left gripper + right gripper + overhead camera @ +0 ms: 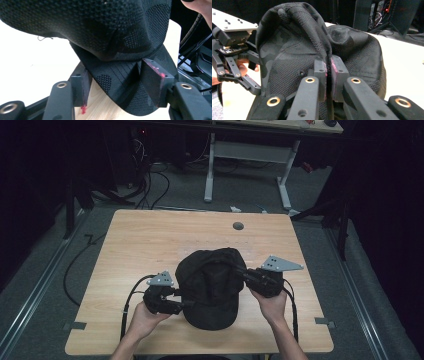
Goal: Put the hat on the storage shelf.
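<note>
Cap (210, 287): right hand-held gripper (327, 75) pinches its fabric; left hand-held gripper (117, 85) straddles brim, unclamped.

Open tabletop around one obstacle
The black cap (212, 287) blocks the table (145, 240) middle; bare wood lies from nine through three o'clock.

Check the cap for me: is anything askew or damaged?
The black cap isn't sitting in shape: the right gripper pinches a fold of crown fabric, so the crown bunches into a ridge. A loose thread hangs at its edge. The left gripper straddles the brim, pads not yet pressing. No tears visible.
</note>
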The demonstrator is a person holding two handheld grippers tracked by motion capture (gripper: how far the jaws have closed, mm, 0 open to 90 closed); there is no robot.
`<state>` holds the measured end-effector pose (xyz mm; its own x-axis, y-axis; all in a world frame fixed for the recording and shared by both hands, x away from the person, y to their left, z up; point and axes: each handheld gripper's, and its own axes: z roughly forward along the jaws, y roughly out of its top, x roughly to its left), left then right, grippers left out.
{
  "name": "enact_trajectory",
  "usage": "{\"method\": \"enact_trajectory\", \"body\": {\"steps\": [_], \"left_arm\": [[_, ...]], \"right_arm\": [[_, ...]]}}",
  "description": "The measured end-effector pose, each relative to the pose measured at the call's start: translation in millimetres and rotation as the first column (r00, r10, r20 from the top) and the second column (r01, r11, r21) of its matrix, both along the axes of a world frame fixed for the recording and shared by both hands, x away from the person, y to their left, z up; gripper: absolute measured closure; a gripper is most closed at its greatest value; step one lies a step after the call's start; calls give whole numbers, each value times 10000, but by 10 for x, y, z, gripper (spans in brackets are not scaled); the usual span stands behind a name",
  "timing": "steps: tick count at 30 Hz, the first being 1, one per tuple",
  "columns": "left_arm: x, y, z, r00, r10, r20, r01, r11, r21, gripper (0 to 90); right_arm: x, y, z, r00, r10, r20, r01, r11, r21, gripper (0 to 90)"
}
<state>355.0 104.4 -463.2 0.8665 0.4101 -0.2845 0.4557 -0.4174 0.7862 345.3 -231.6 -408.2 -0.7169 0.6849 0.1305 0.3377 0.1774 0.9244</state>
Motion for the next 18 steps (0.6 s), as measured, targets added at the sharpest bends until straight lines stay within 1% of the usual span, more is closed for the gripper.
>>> {"method": "enact_trajectory", "body": {"steps": [4, 5, 9, 10, 11, 12, 14, 16, 18], "left_arm": [[1, 22, 17, 10000, -37, -59, 37, 10000, 4, 518], [1, 33, 25, 9999, -71, -113, 70, 10000, -69, 531], [-5, 48, 39, 9999, -97, -128, 95, 9998, -152, 567], [-6, 55, 42, 9998, -134, -149, 131, 9997, -215, 567], [-7, 68, 46, 9996, -178, -197, 171, 9993, -337, 597], [-7, 68, 46, 9996, -178, -197, 171, 9993, -337, 617], [-7, 79, 52, 9995, -209, -230, 201, 9992, -342, 621], [-8, 95, 55, 9993, -236, -294, 226, 9991, -346, 649], [-8, 116, 55, 9990, -258, -365, 242, 9988, -416, 673]], "right_arm": [[3, 7, 11, 10000, -7, 38, 7, 10000, -50, 848], [5, 6, 13, 10000, -5, 40, 6, 10000, -72, 847], [12, 1, 21, 10000, 6, 56, -5, 10000, -90, 846], [12, 1, 21, 10000, 6, 56, -5, 10000, -90, 846], [10, 0, 31, 10000, -2, 69, 3, 10000, -90, 844], [10, 0, 31, 10000, -2, 69, 3, 10000, -90, 844], [5, 9, 37, 10000, 5, 96, -3, 9999, -134, 843], [-3, 19, 36, 9999, 5, 133, -3, 9998, -194, 841], [-8, 29, 35, 9999, 35, 133, -32, 9998, -193, 838]]}}
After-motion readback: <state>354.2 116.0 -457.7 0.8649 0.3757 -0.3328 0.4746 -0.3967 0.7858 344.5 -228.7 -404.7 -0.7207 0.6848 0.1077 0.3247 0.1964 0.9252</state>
